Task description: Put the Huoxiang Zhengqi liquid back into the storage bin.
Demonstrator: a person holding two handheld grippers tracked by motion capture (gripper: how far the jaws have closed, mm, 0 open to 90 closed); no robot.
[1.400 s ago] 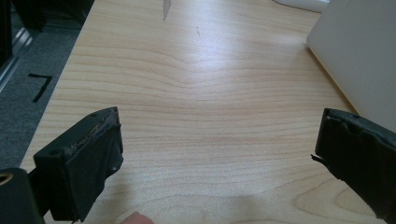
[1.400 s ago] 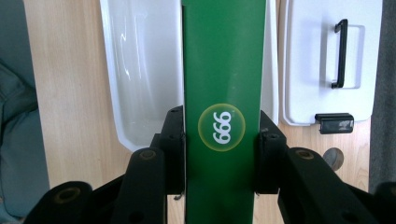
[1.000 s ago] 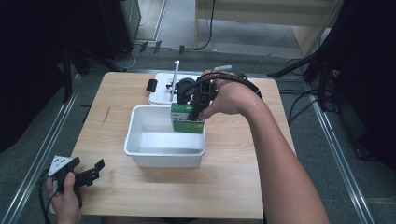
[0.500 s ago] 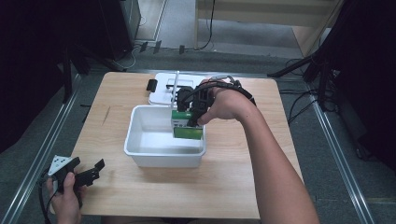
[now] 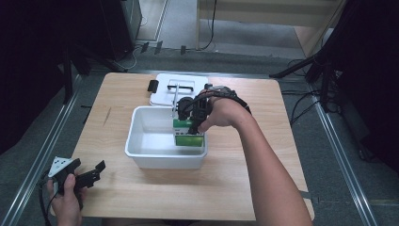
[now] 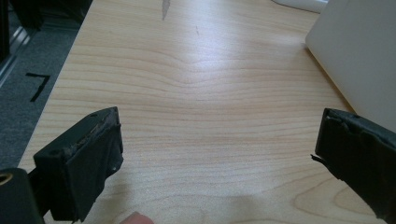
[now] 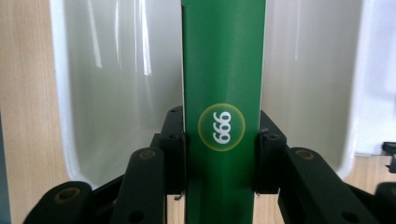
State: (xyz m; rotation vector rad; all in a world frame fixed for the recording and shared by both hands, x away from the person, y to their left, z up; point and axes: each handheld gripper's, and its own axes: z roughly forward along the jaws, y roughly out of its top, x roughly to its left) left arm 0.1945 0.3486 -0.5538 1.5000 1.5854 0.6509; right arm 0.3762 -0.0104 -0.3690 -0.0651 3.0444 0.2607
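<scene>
1. We see a light wooden table [image 5: 235, 197] with a short dark streak [image 5: 109, 114] near its left edge.
2. A small black object [image 5: 153, 85] lies toward the table's far edge.
3. Metal rails [image 5: 42, 160] flank the table on the grey floor [image 5: 291, 42].
4. Black cables [image 5: 301, 106] trail to the right of the table.
5. We note a black tape mark [image 6: 39, 85] on the floor.

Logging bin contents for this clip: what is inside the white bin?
Inside the white bin, a green box, gripped by the right gripper. The rest of its floor looks bare; hand and gripper hide the far right corner.
</scene>
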